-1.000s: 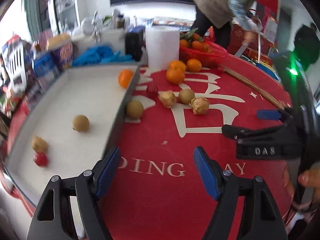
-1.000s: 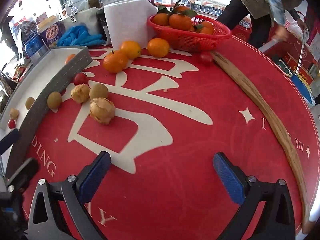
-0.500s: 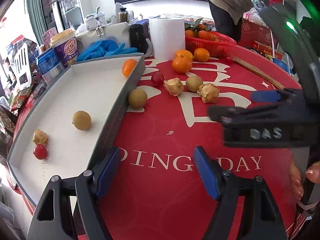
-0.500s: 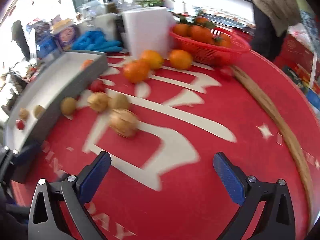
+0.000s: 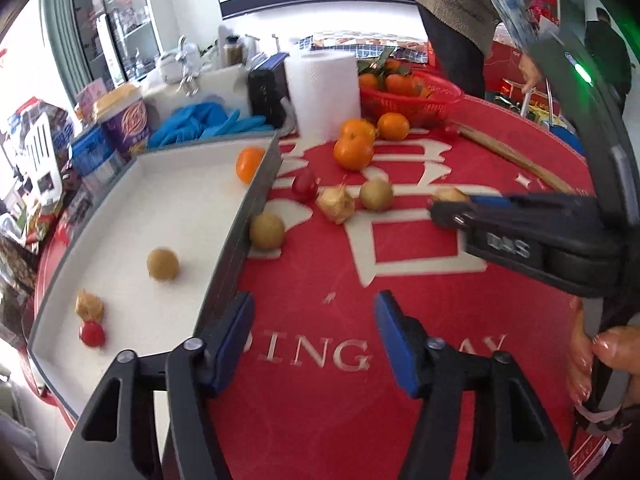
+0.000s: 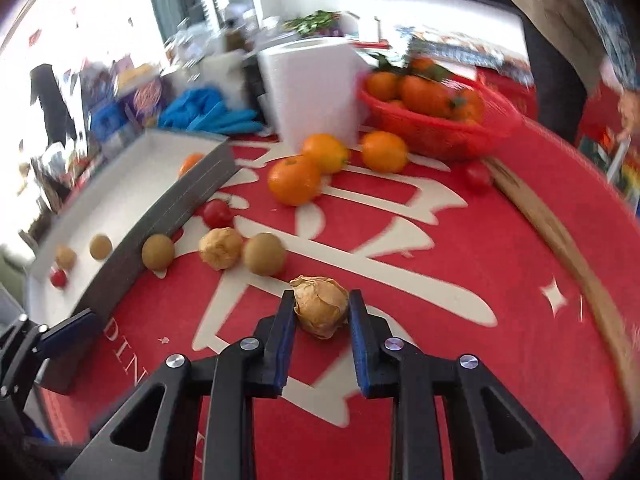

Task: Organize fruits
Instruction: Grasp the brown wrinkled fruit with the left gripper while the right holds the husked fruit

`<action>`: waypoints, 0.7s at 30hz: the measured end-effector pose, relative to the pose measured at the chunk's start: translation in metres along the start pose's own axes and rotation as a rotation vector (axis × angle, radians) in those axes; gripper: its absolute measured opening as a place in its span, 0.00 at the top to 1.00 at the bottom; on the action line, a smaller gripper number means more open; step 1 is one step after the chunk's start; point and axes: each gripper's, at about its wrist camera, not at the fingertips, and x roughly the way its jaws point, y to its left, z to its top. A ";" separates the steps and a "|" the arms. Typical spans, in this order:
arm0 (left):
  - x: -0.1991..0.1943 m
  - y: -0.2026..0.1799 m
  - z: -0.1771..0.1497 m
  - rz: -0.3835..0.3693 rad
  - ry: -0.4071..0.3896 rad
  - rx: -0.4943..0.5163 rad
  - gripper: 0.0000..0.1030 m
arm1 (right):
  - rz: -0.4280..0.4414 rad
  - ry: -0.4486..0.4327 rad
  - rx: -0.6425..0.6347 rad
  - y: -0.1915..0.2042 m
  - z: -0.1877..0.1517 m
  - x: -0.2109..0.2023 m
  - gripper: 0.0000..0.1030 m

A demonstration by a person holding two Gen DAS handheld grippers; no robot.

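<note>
1. The papery husked fruit [image 6: 320, 311] sits on the red counter [image 6: 500, 280], between the blue pads of the right gripper [image 6: 322, 314]. The pads stand narrow, at its two sides; whether they press on it or only flank it cannot be told.
2. In the left wrist view the right gripper [image 5: 450, 209] crosses from the right and hides nearly all of that fruit; only a tan sliver [image 5: 448, 195] shows at its tip.
3. The left gripper [image 5: 314, 338] hangs wide and empty over the counter, just beside the grey wall of the tray [image 5: 240, 232].
4. Near the husked fruit lie a second husked fruit [image 6: 221, 248] and a brown round fruit [image 6: 264, 254], touching or almost touching; another brown fruit [image 6: 158, 252] rests against the tray wall, and a small red fruit [image 6: 217, 213] lies beside it.
5. Inside the tray are an orange [image 5: 248, 164], a brown fruit [image 5: 162, 264], a husked one [image 5: 89, 305] and a red one [image 5: 92, 334].
6. Farther back: three loose oranges [image 6: 294, 180], a red basket [image 6: 436, 132] of oranges, blurred, and a paper towel roll [image 6: 316, 92].
7. A person [image 5: 452, 12] behind the counter is cut off at the top edge.
</note>
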 end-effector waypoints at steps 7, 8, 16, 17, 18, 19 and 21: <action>0.026 -0.009 0.034 -0.043 0.029 -0.004 0.41 | -0.009 -0.021 0.099 -0.043 -0.023 -0.026 0.74; 0.033 -0.010 0.037 -0.046 0.040 -0.007 0.42 | -0.003 -0.023 0.110 -0.046 -0.025 -0.028 0.74; 0.067 -0.019 0.053 -0.002 0.075 -0.003 0.46 | 0.040 -0.038 0.147 -0.055 -0.032 -0.036 0.74; 0.069 -0.018 0.055 -0.002 0.076 -0.007 0.46 | 0.043 -0.038 0.149 -0.055 -0.032 -0.036 0.74; 0.071 -0.018 0.058 -0.001 0.077 -0.011 0.46 | 0.046 -0.039 0.150 -0.056 -0.033 -0.036 0.74; 0.073 -0.017 0.060 0.000 0.076 -0.015 0.46 | 0.050 -0.040 0.153 -0.056 -0.033 -0.036 0.74; 0.077 -0.015 0.064 -0.001 0.073 -0.028 0.46 | 0.057 -0.041 0.159 -0.058 -0.033 -0.036 0.74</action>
